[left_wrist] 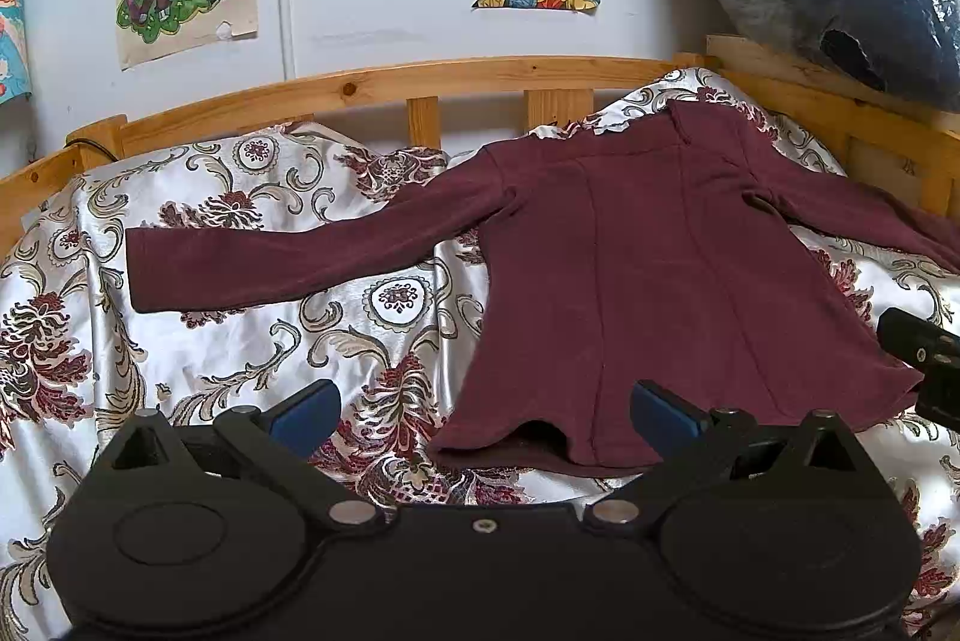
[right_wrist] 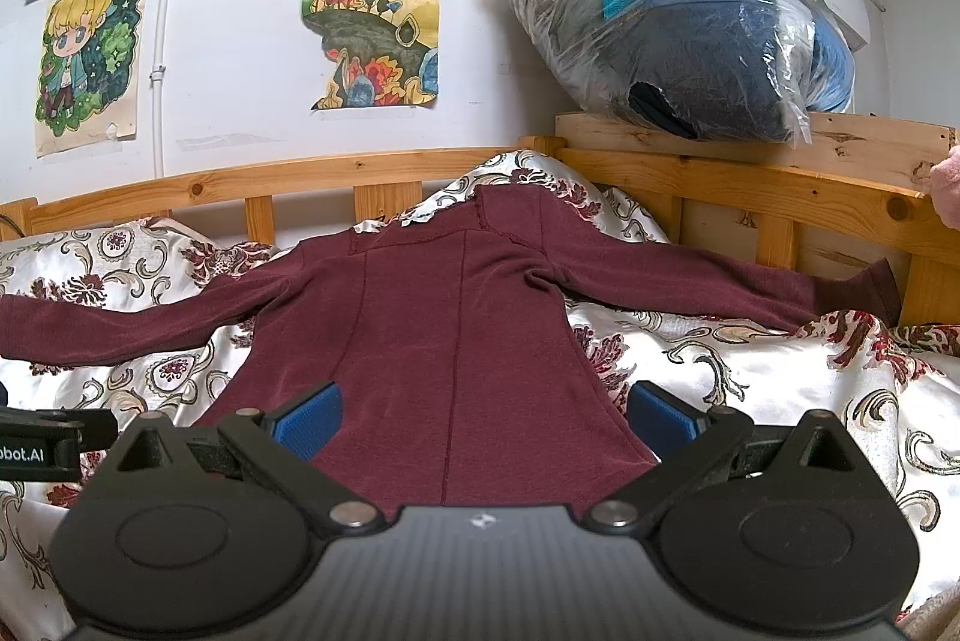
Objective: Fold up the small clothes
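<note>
Lying spread flat, back up as far as can be judged, on the patterned satin bedspread (left_wrist: 252,341): the maroon long-sleeved top (left_wrist: 660,269), collar toward the wooden bed rail (left_wrist: 420,80), hem toward the cameras. Both sleeves stretched straight out to the sides; left sleeve (left_wrist: 288,257) resting full length on the cover, right sleeve (right_wrist: 720,281) reaching to the rail at the far end, its cuff turned up against the wood. No fold visible anywhere in the garment. Hem slightly lifted and gaping at one spot near the left corner.

Left gripper (left_wrist: 480,413) hovering over the bedspread at the hem's left corner, blue pads (left_wrist: 306,413) spread wide, nothing between them. Right gripper (right_wrist: 480,413) poised above the lower middle of the top, pads equally wide apart, straddling the hem, not pinching cloth.

Judging from this: spreading and smoothing apparently done, folding itself not yet begun. Left to do, probably: bringing each sleeve in across the body, then doubling the body hem to collar, perhaps once more for a compact bundle. Task at an early stage, with all folds outstanding.

Beyond the rail: a plastic bag of bedding (right_wrist: 690,41) on a ledge and children's drawings (right_wrist: 372,23) on the wall, neither involved.
</note>
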A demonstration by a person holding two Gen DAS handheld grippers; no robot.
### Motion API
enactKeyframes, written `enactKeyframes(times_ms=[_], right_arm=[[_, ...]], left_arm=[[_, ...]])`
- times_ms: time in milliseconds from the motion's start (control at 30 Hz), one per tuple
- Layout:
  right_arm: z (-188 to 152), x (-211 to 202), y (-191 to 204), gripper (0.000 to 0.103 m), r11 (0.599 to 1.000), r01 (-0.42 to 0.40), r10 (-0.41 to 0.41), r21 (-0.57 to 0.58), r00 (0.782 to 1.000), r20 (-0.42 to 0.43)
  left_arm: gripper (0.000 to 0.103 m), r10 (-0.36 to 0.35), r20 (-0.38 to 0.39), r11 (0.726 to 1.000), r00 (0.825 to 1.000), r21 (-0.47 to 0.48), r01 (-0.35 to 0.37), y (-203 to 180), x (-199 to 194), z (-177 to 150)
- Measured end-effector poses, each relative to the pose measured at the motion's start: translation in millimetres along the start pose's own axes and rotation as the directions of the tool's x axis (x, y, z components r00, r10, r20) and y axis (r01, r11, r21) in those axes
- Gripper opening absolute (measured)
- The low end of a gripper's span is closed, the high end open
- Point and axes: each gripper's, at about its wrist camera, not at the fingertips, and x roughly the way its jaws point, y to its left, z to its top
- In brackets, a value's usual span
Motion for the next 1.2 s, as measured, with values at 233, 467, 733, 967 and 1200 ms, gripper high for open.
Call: enactKeyframes(times_ms=[233, 467, 733, 967, 1200], right_arm=[[-0.5, -0.1, -2.7, 0.103, 1.0, 0.006, -0.006, 0.015, 1.0, 0.0], [0.2, -1.9, -3.9, 0.103, 1.0, 0.006, -0.007, 0.022, 1.0, 0.013], [0.4, -2.2, -6.5, 0.103, 0.999, 0.006, -0.006, 0.039, 1.0, 0.015], [2.3, -2.2, -9.1, 0.103, 0.999, 0.002, -0.003, 0.053, 1.0, 0.02], [1.5, -3.4, -7.2, 0.103, 0.999, -0.002, 0.001, 0.044, 1.0, 0.025]], left_arm=[[0.102, 0.005, -0.006, 1.0, 1.0, -0.011, -0.005, 2.0, -0.1, -1.1], [0.102, 0.006, -0.006, 1.0, 1.0, -0.01, -0.006, 4.4, 1.0, -0.9], [0.102, 0.007, -0.005, 1.0, 1.0, 0.005, -0.007, 2.0, 0.3, -0.6], [0.102, 0.014, -0.014, 1.0, 1.0, 0.008, -0.014, 1.9, 1.1, -1.0], [0.102, 0.014, -0.011, 1.0, 1.0, 0.009, -0.014, 0.2, 0.7, -1.9]])
